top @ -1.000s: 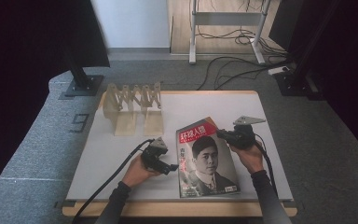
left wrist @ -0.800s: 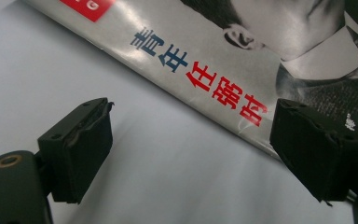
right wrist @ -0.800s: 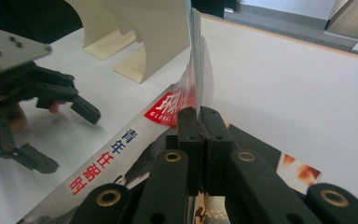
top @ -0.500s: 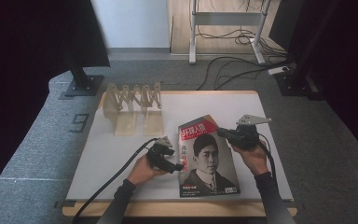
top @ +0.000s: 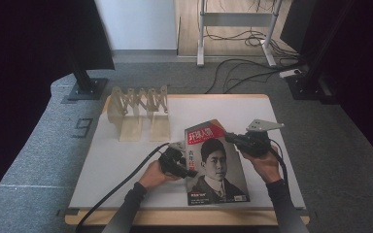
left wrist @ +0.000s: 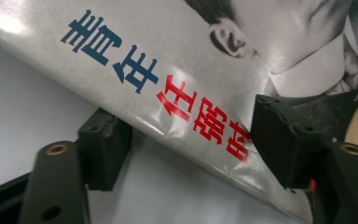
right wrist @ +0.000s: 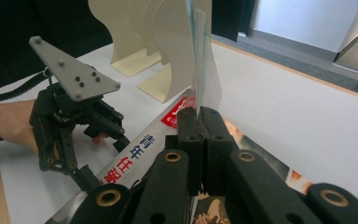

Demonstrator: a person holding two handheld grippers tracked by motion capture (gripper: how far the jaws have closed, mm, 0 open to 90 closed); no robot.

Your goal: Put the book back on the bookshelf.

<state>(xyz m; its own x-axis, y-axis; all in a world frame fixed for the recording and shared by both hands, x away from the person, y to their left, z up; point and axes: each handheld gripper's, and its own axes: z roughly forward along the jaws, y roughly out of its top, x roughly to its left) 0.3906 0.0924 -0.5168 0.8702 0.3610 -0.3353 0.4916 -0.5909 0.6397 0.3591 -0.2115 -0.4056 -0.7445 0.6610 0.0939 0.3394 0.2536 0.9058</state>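
Note:
A magazine (top: 214, 167) with a portrait on its cover lies on the white table top (top: 121, 160). My right gripper (top: 228, 137) is at its upper right edge, shut on a thin part of the magazine (right wrist: 203, 70) that stands upright out of the jaws (right wrist: 200, 116). My left gripper (top: 187, 170) is at the magazine's left edge. Its jaws have just been closing. In the left gripper view the glossy edge (left wrist: 177, 70) runs slantwise between the pads (left wrist: 191, 135), which do not squeeze it. The left gripper (right wrist: 106, 162) also appears in the right gripper view.
A pale wooden folding rack (top: 138, 104) stands at the table's far left, just behind the magazine (right wrist: 154, 37). A monitor stand's base (top: 85, 90) and cables (top: 243, 73) lie on the grey floor beyond. The table's front edge is under my forearms.
My left gripper slid right to the magazine's left edge and its jaws narrowed. The magazine swung a little straighter, and the right gripper rose slightly with its edge.

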